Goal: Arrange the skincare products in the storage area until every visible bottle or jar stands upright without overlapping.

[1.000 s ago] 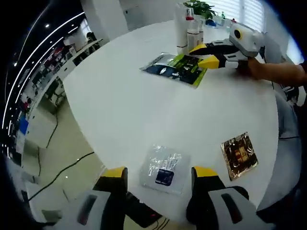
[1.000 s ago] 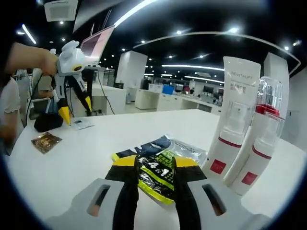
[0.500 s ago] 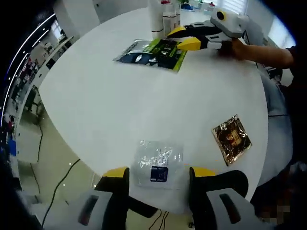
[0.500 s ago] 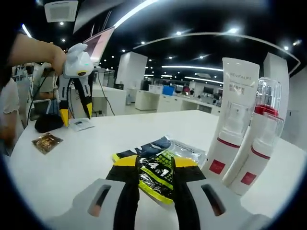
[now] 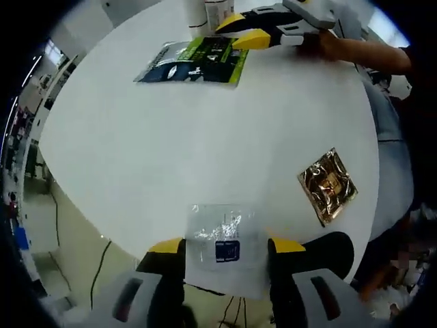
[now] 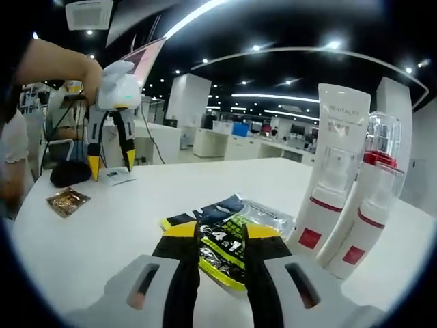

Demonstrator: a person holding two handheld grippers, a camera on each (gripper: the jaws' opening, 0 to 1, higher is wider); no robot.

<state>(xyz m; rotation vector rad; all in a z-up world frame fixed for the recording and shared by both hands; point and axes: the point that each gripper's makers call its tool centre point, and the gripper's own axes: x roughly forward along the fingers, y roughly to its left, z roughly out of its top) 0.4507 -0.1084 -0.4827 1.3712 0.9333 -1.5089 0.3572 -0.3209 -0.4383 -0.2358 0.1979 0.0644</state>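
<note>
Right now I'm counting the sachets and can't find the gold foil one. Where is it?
The gold foil sachet lies flat near the white table's edge, right of the clear sachet in the left gripper view.

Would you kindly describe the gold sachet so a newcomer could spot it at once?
On the round white table, look toward the edge nearest the person, beside the clear sachet between the left gripper's jaws. The gold sachet is a crinkled, shiny square, the only metallic copper-coloured packet there.
</note>
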